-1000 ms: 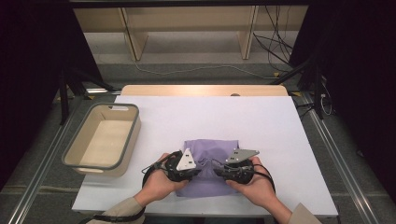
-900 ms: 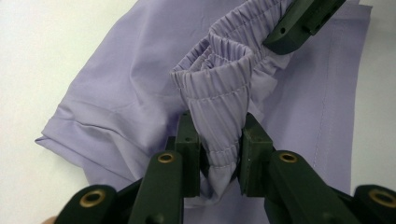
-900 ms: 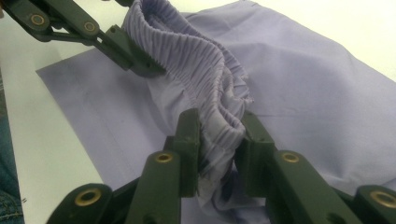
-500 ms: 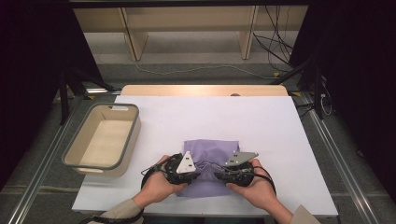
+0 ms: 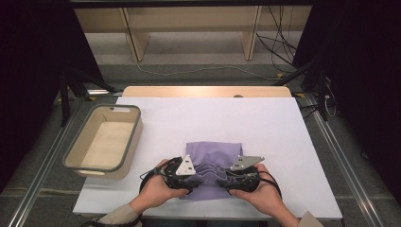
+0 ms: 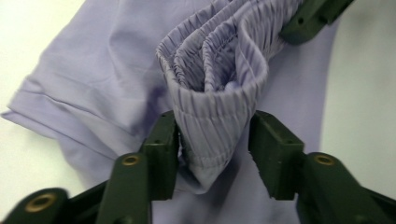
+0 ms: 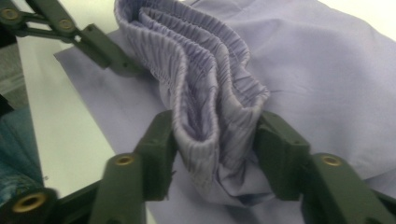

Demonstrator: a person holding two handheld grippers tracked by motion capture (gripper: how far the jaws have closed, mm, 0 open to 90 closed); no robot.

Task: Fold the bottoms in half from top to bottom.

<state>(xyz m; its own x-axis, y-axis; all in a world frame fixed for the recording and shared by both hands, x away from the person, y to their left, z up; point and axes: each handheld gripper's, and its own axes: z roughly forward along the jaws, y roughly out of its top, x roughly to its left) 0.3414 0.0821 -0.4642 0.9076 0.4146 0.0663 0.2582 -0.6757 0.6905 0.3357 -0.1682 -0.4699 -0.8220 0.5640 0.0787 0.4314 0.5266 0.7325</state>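
Both sets of jaws have just been opening, and the bunched elastic waistband (image 6: 212, 93) sits between them on each side. On the left gripper (image 6: 212, 144) one pad touches the fabric while the other stands clear of it, so that's a loose straddle, not a clamp. On the right gripper (image 7: 215, 149) the band fills the gap and brushes both pads, but I'd call it let go rather than pinched.

Risk as I see it: that gathered elastic wants to spring back, so the stacked folds could flop open and undo the neat bundle. Pulling the jaws out sideways could also snag a ridge and drag the whole purple garment (image 5: 213, 161), which lies near the front edge of the white table (image 5: 283, 127).

Count: 2 grippers, 1 garment, 1 beige bin (image 5: 75, 156) off to the left.
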